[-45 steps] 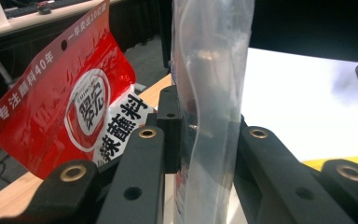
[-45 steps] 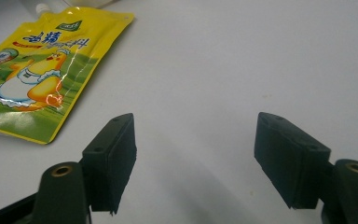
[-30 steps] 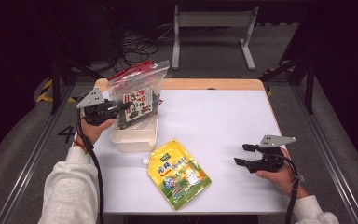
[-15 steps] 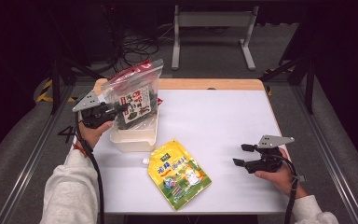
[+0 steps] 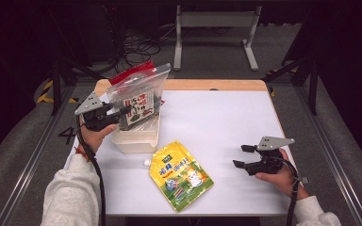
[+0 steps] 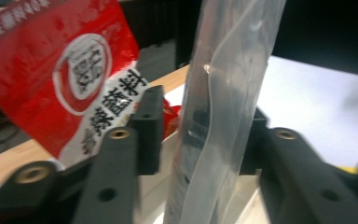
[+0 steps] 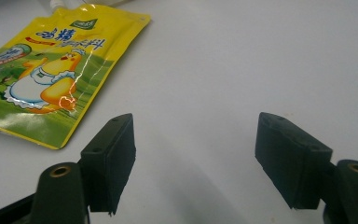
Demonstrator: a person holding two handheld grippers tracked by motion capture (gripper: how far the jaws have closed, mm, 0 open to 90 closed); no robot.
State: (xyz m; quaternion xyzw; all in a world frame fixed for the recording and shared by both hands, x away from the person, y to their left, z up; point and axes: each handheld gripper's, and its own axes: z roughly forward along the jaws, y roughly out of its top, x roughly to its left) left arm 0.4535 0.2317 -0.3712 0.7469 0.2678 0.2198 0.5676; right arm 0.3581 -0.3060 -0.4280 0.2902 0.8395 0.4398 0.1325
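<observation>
Left hand-held gripper [image 5: 122,113] holds clear zip bag [image 5: 139,96] above white tray [image 5: 136,139]

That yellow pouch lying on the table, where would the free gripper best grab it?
Probably by the near right edge. The yellow pouch lies flat with its spout toward the tray, so the open right gripper could slide in low from its own side and pinch that thin edge.

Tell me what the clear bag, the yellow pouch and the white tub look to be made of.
Clear bag: thin glossy plastic film, apparently; see-through, creased, with a zip strip, and in the left gripper view it passes between the jaws.
Yellow pouch: printed plastic or foil laminate, glossy; glare streaks cross it in the right gripper view.
White tub: probably rigid plastic, smooth, faintly translucent; hard to confirm.
</observation>
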